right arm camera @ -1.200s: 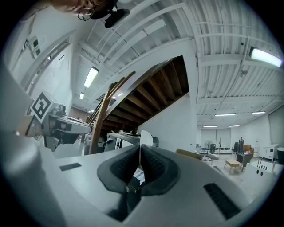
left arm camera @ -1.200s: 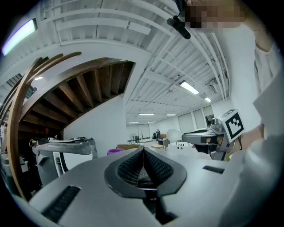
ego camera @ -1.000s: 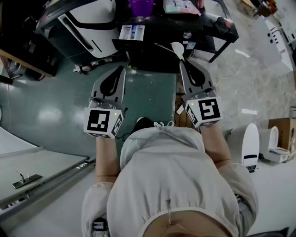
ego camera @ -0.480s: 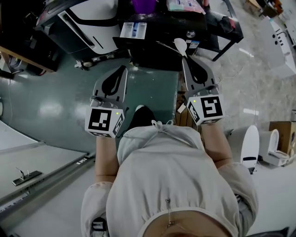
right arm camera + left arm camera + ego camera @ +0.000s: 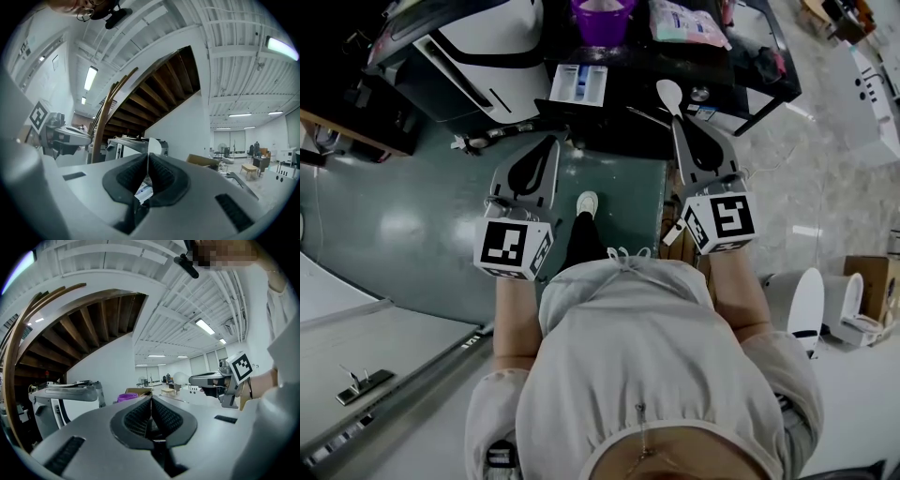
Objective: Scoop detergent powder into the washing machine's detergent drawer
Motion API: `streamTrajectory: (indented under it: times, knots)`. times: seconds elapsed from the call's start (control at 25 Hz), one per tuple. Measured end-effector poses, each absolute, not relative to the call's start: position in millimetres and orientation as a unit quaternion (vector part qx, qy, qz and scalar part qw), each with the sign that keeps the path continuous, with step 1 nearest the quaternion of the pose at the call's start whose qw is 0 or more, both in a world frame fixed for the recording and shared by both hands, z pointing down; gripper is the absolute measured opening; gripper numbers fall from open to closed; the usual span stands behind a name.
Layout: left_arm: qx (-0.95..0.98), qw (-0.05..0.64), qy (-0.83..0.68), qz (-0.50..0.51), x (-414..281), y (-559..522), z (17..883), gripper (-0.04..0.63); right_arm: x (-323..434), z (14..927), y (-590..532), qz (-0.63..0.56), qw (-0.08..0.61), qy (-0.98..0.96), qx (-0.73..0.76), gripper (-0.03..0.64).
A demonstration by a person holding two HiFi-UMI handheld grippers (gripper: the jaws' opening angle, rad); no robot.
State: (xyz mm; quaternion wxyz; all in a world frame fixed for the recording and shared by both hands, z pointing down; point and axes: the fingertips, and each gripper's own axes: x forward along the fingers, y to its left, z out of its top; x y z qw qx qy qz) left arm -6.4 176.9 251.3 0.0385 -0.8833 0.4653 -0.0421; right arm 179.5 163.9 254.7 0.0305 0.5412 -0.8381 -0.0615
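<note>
Right gripper (image 5: 680,125) clamps white spoon (image 5: 667,93) near black table (image 5: 642,56).

Left gripper (image 5: 549,141) and right gripper (image 5: 678,122): matt grey plastic shells. Pads (image 5: 165,417): black, ribbed, rubber-like.
Marker cube (image 5: 511,248): matt, black/white print.
Spoon (image 5: 668,92), 12 o'clock of right gripper: smooth white plastic.
Washing machine (image 5: 487,33), 11 o'clock: glossy white casing w/ dark trim.
Detergent drawer (image 5: 578,82): white plastic.
Floor (image 5: 431,187), 9 o'clock: glossy green, reflects lights.
Top (image 5: 647,366), 6 o'clock: pale matt cloth.
Stair underside (image 5: 164,93): bare brown wood.
</note>
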Motion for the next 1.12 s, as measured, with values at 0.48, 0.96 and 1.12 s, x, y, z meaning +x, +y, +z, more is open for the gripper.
streamTrajectory:
  times: [0.48, 0.96, 1.12]
  knots:
    - [-0.913, 0.02, 0.405, -0.038, -33, -30, 251, 0.021, 145, 249, -25, -0.043, 0.06, -0.809, 0.582, 0.012]
    - [-0.933, -0.004, 0.358, -0.035, -49, -179, 262, 0.021, 122, 268, -174, 0.001, 0.1, -0.792, 0.602, 0.014]
    - [-0.934, 0.005, 0.356, -0.036, -47, -195, 264, 0.021, 118, 278, -204, 0.003, 0.137, -0.801, 0.583, 0.014]
